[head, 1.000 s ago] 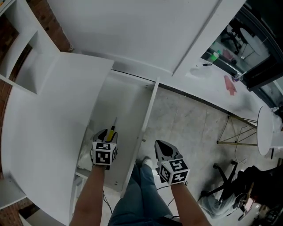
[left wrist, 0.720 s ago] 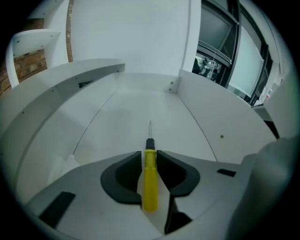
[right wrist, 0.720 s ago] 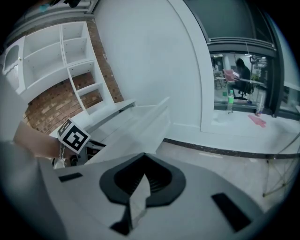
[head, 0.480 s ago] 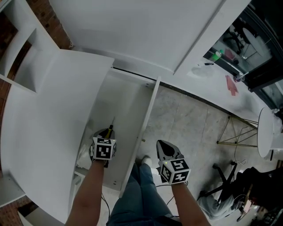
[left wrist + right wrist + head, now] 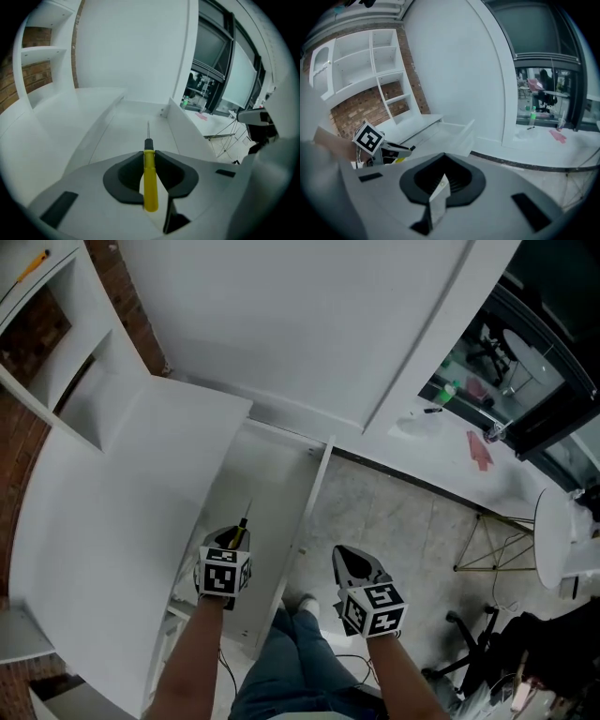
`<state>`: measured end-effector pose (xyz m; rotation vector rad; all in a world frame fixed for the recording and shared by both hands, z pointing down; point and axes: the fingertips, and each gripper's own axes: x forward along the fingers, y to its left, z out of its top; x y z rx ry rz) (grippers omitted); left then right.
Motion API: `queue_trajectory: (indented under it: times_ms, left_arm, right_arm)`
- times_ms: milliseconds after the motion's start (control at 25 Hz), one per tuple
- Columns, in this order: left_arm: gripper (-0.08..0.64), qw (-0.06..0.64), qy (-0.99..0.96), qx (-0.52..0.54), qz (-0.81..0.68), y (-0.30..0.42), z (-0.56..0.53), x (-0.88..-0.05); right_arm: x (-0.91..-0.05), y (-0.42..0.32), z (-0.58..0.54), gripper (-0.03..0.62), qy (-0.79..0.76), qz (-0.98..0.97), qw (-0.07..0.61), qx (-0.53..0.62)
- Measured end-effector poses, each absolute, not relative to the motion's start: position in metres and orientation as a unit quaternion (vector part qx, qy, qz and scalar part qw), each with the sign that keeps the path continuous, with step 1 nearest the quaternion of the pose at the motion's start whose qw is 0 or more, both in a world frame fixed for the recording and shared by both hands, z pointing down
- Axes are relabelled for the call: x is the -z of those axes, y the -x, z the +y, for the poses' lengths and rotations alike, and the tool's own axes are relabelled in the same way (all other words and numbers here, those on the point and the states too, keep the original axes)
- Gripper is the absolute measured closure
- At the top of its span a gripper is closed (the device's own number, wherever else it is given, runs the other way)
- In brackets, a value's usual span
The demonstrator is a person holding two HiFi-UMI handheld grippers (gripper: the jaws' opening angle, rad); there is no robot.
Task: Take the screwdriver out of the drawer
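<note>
Head view: grips the screwdriver (image 5: 242, 524) in the left gripper (image 5: 234, 536), over the open drawer (image 5: 315, 486), with the shaft pointing toward the drawer's back. Holds the right gripper (image 5: 350, 560) outside the drawer, over the floor (image 5: 403, 512), near the right of the drawer's front panel and above a leg in jeans (image 5: 291, 667). Shows the white desk (image 5: 103, 512) left of the drawer.

Left gripper view: clamps the screwdriver (image 5: 150, 183) by its yellow handle, with the jaws narrow and pressed on both sides of it after having just been closing. Leaves the black collar and thin shaft sticking out ahead, over the drawer's (image 5: 183, 123) white bottom and lined up with its length. Takes in white shelves (image 5: 37, 49) against brick at upper left.

Right gripper view: shows the right gripper (image 5: 440, 183) with jaws together and nothing between them. Looks across at the left gripper (image 5: 408, 149) with its marker cube and a bit of yellow under it, and at the drawer (image 5: 459, 131) beyond.
</note>
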<state>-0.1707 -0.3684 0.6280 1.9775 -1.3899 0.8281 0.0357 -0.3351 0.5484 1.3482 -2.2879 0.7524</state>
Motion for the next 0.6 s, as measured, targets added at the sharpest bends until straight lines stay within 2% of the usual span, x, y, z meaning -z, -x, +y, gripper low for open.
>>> queue_trajectory:
  times_ms: [320, 600]
  left_arm:
    - [0.477, 0.249, -0.754, -0.261, -0.549, 0.175, -0.367, -0.559]
    - [0.477, 0.232, -0.731, -0.230, -0.600, 0.237, -0.359, -0.521]
  right_arm:
    - [-0.505, -0.044, -0.337, 0.581, -0.486, -0.823, 0.167, -0.243]
    - [-0.480, -0.012, -0.353, 0.581, -0.475, -0.838, 0.154, -0.220]
